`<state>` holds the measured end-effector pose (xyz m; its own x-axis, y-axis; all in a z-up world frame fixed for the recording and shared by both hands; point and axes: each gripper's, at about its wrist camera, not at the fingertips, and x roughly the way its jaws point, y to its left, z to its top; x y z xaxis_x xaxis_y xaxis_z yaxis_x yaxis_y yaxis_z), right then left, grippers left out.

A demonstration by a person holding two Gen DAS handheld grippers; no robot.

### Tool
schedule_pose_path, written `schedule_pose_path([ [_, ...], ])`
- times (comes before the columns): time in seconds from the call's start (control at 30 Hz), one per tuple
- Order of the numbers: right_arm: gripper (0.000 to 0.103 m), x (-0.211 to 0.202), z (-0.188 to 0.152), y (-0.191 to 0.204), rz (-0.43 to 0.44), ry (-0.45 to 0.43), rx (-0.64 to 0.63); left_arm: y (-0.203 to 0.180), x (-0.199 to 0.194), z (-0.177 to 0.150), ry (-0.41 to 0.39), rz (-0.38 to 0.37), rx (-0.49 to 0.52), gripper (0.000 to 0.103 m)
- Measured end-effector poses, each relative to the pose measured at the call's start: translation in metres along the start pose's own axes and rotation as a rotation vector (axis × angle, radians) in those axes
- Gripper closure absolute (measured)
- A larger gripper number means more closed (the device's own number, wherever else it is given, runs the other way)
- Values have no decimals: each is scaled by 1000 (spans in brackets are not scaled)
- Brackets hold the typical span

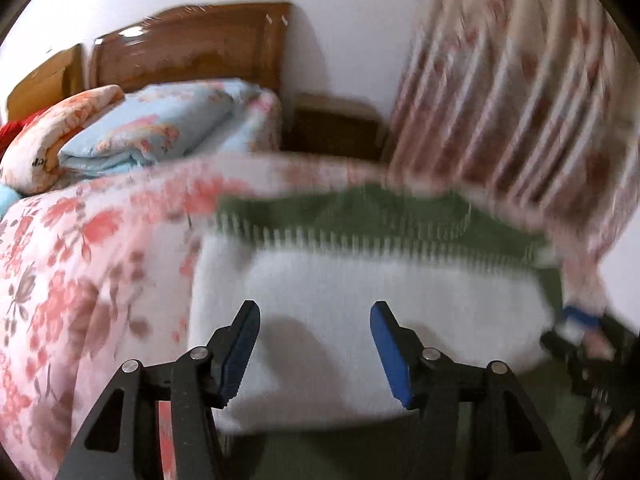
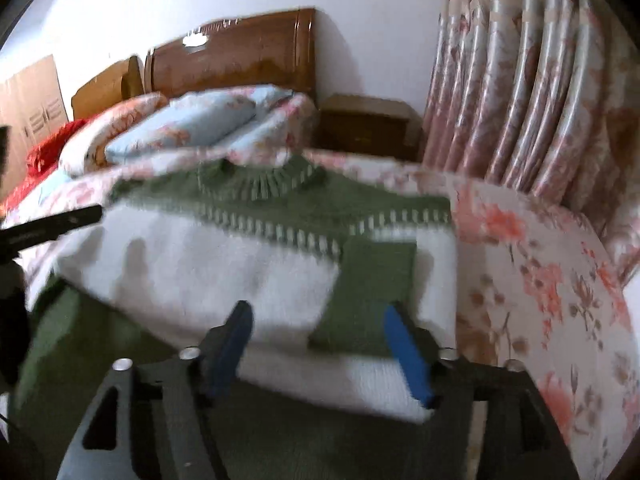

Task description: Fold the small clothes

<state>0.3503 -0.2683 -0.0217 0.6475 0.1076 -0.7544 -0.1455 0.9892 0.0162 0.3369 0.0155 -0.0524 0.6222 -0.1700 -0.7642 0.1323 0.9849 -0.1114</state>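
Note:
A small green and white knitted sweater (image 2: 200, 264) lies on the floral bed cover (image 2: 552, 280), collar (image 2: 260, 180) at the far end, a green sleeve (image 2: 372, 292) folded over its white body. It also shows in the left wrist view (image 1: 360, 292), blurred. My left gripper (image 1: 314, 350) is open and empty just above the white part. My right gripper (image 2: 322, 350) is open and empty above the sweater's near end by the folded sleeve. The right gripper also shows at the right edge of the left wrist view (image 1: 580, 332), and the left gripper at the left edge of the right wrist view (image 2: 52, 220).
Folded blue and floral quilts (image 2: 192, 128) are piled at the head of the bed by the wooden headboard (image 2: 240, 60). A wooden nightstand (image 2: 368, 128) stands beside the bed. Floral curtains (image 2: 540, 80) hang at the right.

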Motion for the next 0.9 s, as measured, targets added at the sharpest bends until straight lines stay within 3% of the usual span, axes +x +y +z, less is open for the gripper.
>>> schedule_pose_path([
  [0.03,0,8,-7,1,-23,23,-31,-4,5,-9,12,40,57,43],
  [0.07,0,8,-9,1,-17,24,-33,-6,1,-14,-25,48,89,43],
  [0.13,0,1,-7,-2,-4,40,-1,-8,-16,-21,-22,67,86,44],
  [0.27,0,-42,-23,7,30,12,-18,-10,-68,-56,-36,1,104,46],
  [0.37,0,-60,-58,19,63,44,-73,-23,-82,-99,31,29,233,45],
  [0.43,0,-58,-91,25,66,148,-125,-23,-87,-129,92,31,270,45],
  [0.47,0,-69,-101,24,63,99,-133,-19,-96,-136,61,20,263,45],
  [0.57,0,-96,-133,18,87,137,-125,3,-125,-166,80,-18,195,44],
  [0.67,0,-125,-162,13,73,134,-138,15,-149,-189,75,-20,190,45],
  [0.73,0,-144,-183,10,64,159,-127,21,-168,-205,71,21,190,46],
  [0.9,0,-195,-226,-6,92,111,-17,49,-204,-235,19,-111,58,46],
])
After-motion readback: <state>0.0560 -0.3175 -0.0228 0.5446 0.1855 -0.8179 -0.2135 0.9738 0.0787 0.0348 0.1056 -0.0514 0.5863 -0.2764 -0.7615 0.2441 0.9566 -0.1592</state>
